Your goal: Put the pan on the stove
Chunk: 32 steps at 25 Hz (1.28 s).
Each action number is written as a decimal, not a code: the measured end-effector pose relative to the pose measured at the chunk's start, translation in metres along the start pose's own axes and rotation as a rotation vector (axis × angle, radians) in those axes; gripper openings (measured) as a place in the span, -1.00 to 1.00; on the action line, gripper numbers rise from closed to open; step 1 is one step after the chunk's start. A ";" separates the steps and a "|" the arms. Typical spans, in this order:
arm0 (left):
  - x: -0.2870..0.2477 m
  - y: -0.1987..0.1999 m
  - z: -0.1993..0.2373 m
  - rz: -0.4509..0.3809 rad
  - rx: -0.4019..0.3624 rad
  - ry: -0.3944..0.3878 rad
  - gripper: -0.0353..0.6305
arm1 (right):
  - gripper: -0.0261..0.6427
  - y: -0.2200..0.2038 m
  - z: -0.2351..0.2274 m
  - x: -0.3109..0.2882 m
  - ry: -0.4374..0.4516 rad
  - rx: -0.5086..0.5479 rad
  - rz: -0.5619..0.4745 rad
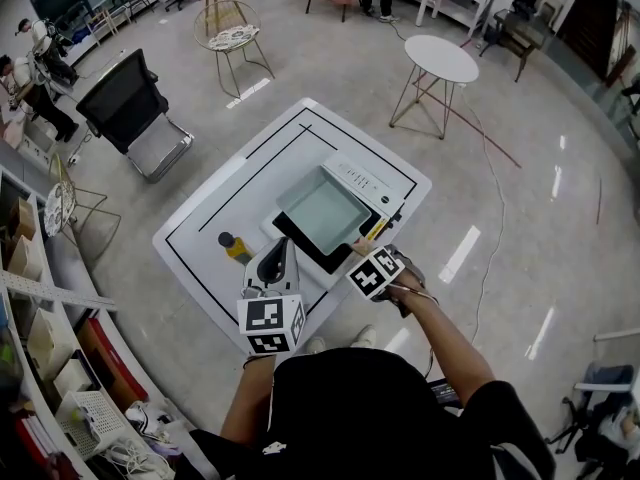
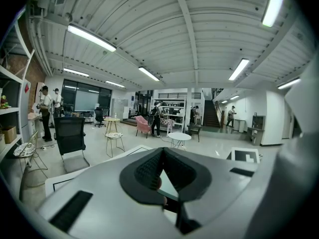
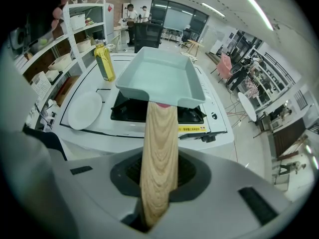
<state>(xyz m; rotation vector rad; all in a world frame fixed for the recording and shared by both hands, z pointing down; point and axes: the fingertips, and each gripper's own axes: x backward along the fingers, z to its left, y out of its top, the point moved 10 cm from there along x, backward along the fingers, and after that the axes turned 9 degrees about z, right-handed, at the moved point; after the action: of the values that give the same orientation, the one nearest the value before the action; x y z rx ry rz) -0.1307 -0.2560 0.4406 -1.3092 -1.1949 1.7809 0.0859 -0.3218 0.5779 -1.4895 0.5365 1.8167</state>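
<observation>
Pan (image 3: 162,76) over stove (image 3: 192,114), right tongs (image 3: 159,171) clamped on handle (image 3: 158,143)
Risk: releasing before the pan seats flat on the stove may let handle weight tip it toward the counter (image 1: 215,223) edge; left tongs (image 2: 162,151) closed, empty. Count: one pan, one stove, one bottle (image 3: 104,61), one plate (image 3: 84,110), two tongs

Glossy grey floor (image 1: 540,218), round white table (image 1: 441,58), black office chair (image 1: 122,93)

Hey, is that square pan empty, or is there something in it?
Empty. The pan shows only its bare, pale bottom in both the right gripper view and the head view, with nothing inside.
</observation>
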 end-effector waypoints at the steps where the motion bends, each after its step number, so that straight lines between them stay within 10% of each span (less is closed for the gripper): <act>1: 0.000 0.000 0.000 0.001 -0.001 -0.001 -0.87 | -0.75 0.000 0.000 -0.001 0.002 -0.003 -0.002; 32: -0.012 0.001 -0.034 0.017 -0.006 0.019 -0.87 | -0.43 -0.010 -0.024 0.038 0.177 -0.089 -0.211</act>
<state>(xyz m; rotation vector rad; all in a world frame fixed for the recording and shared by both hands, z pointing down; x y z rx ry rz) -0.0953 -0.2563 0.4406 -1.3404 -1.1831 1.7738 0.1067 -0.3221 0.5368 -1.7099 0.3705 1.5740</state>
